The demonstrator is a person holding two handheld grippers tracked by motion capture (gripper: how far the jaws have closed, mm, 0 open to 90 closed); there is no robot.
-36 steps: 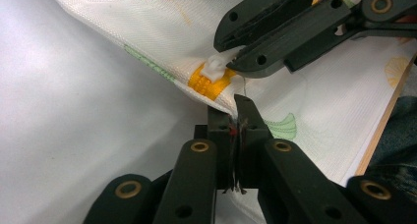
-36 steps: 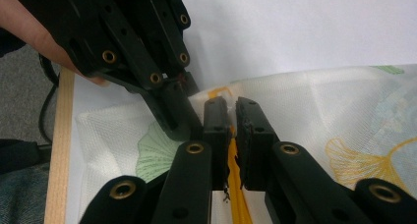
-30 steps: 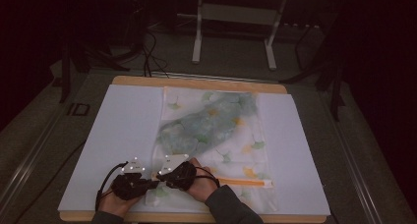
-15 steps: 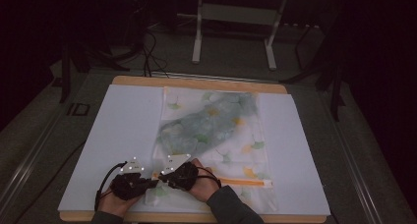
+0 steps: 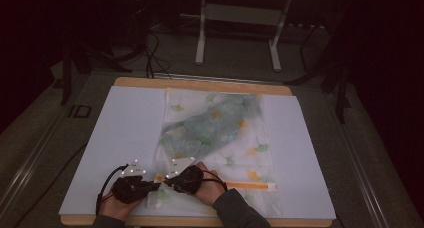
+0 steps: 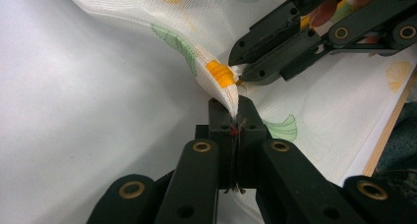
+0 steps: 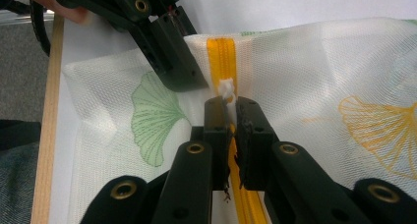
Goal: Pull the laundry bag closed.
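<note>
A white mesh bag [image 5: 250, 148] printed with green and orange ginkgo leaves lies flat on the white table top [image 5: 125, 128]. An orange zipper [image 5: 240, 184] runs along its near edge. My left gripper [image 5: 156, 186] is shut on the bag's mesh [image 6: 216, 94] at the zipper's end [image 6: 220, 72], and this corner is lifted a little. My right gripper [image 5: 168, 178] is shut on the white zipper pull [image 7: 226, 90], close beside the left gripper [image 7: 184, 71]. In the left gripper view the right gripper [image 6: 242, 75] sits just beyond my own jaws. A bluish cloth [image 5: 215, 120] shows through the mesh.
The white top rests on a wooden board whose edge [image 5: 200, 221] runs along the near side. Behind the table stand a white metal frame [image 5: 240, 33] and cables [image 5: 150, 53] on a dark floor. A person's hands and sleeves come in at the bottom.
</note>
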